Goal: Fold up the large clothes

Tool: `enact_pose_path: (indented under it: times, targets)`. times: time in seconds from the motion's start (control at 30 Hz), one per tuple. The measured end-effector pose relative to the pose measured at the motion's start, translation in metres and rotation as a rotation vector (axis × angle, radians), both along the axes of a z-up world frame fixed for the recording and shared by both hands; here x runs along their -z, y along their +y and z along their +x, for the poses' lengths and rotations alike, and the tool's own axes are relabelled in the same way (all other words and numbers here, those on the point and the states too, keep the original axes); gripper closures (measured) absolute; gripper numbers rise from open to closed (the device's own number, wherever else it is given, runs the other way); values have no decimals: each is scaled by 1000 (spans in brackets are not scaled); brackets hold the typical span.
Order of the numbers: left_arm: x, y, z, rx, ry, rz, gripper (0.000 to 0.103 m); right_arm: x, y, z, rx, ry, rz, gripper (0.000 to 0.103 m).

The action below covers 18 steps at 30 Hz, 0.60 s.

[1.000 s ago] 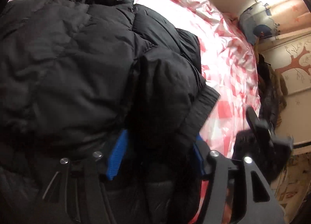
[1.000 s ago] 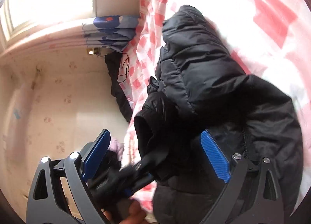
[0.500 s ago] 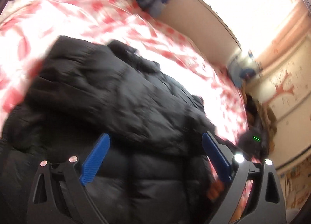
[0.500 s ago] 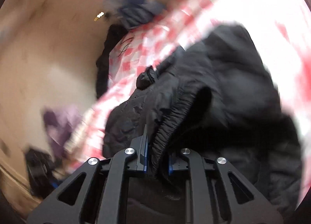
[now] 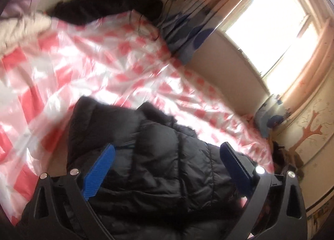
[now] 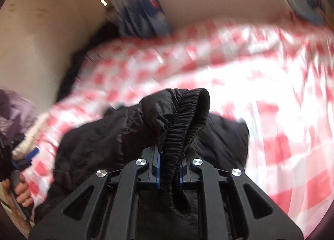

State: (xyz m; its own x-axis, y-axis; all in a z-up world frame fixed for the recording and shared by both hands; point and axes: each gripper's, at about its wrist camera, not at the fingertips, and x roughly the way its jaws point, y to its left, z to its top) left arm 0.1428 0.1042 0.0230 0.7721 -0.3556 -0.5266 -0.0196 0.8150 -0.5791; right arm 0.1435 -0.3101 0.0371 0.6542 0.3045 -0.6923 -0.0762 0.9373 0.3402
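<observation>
While pinched: jacket cuff [image 6: 187, 112] in R tongs [image 6: 168, 169].

This is a bedroom in a home. A bed [image 5: 117, 69] fills most of both views, covered with a glossy red-and-white checked sheet. A bright window [image 5: 269, 29] with pale pink curtains [image 5: 309, 67] stands beside it, above a low ledge. The wall [image 5: 319, 127] at the right bears a tree-shaped decoration. Blue patterned bedding [image 5: 183, 37] is bunched at the head of the bed, and dark clothes [image 5: 100, 8] lie heaped against the far wall.
</observation>
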Motion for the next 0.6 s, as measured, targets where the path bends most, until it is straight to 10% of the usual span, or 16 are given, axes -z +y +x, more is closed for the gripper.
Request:
enact_pose_path:
  times: [0.17,0.3,0.43,0.6]
  targets:
    - [75,2,29,2,211,71,7,59,-33,-3,16,159,132,64]
    - [51,5,15,-19,112,111,7,13,-51,-37,142,-55,93,49]
    - [12,0,4,-14,-32,145,7,-30,-6,-33,9,-195,31,33]
    - [45,0,30,7,105,151,7,23,36,30,-31,62,-138,34]
